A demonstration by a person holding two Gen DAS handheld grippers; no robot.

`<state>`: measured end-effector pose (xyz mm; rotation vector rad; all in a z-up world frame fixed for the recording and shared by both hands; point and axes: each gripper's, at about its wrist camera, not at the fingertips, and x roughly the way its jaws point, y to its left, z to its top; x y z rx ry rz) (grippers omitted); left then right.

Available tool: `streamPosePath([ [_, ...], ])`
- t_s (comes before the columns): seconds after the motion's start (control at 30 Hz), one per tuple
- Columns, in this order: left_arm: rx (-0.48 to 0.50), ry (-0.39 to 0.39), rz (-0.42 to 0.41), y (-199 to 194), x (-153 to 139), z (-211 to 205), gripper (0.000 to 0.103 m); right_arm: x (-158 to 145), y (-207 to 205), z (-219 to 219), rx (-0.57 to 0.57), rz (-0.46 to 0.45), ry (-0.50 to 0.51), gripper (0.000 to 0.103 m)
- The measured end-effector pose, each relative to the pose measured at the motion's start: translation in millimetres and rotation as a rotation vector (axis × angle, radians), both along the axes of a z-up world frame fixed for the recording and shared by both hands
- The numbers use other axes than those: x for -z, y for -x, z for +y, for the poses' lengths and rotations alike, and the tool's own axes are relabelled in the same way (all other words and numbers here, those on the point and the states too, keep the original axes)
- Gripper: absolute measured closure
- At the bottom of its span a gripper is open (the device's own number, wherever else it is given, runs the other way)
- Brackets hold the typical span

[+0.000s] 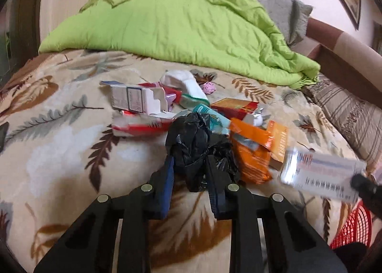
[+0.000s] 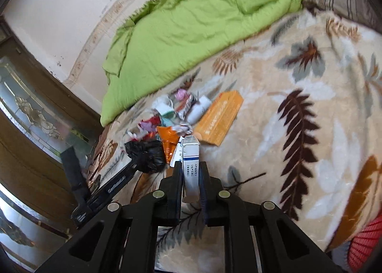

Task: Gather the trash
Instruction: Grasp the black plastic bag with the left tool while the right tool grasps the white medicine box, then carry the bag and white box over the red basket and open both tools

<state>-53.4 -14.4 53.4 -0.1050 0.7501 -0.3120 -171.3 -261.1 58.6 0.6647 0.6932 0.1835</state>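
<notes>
A heap of trash lies on the leaf-patterned blanket [image 1: 59, 129]: a white carton [image 1: 136, 101], a red box [image 1: 234, 107], an orange packet [image 1: 250, 151] and an orange box [image 2: 219, 117]. My left gripper [image 1: 191, 162] is shut on a crumpled black plastic bag [image 1: 193, 136] at the near edge of the heap. The bag [image 2: 148, 153] and the left gripper [image 2: 138, 162] also show in the right wrist view. My right gripper [image 2: 191, 165] is shut on a small white-and-blue carton [image 2: 191, 151], held above the blanket. The same carton [image 1: 320, 172] appears blurred at the right of the left wrist view.
A green quilt [image 1: 179, 27] is bunched at the far side of the bed, with a striped pillow [image 1: 351, 115] to its right. A red mesh basket [image 1: 353, 227] stands at the bed's near right corner. A dark wooden door with glass [image 2: 28, 110] is at the left.
</notes>
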Motion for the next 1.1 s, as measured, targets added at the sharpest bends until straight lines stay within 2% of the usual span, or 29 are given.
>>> streamPosePath([
  [0.1,0.006,0.024,-0.018,14,-6,9,0.078,-10,13,2,0.017,-0.055,0.046,0.089],
  [0.23,0.006,0.012,-0.055,24,-12,12,0.079,-13,17,4,0.02,-0.08,0.062,0.089],
  [0.43,0.017,0.013,-0.134,42,-25,18,0.079,-14,17,1,0.023,-0.106,0.02,0.089],
  [0.77,0.043,0.007,-0.137,55,-26,9,0.079,-14,21,5,0.025,-0.119,0.026,0.089],
  [0.93,0.091,0.034,-0.131,66,-30,-5,0.079,-18,26,3,0.028,-0.124,0.02,0.089],
  [1.1,0.219,0.052,-0.143,87,-42,-44,0.079,-26,58,-20,0.056,-0.131,0.024,0.089],
])
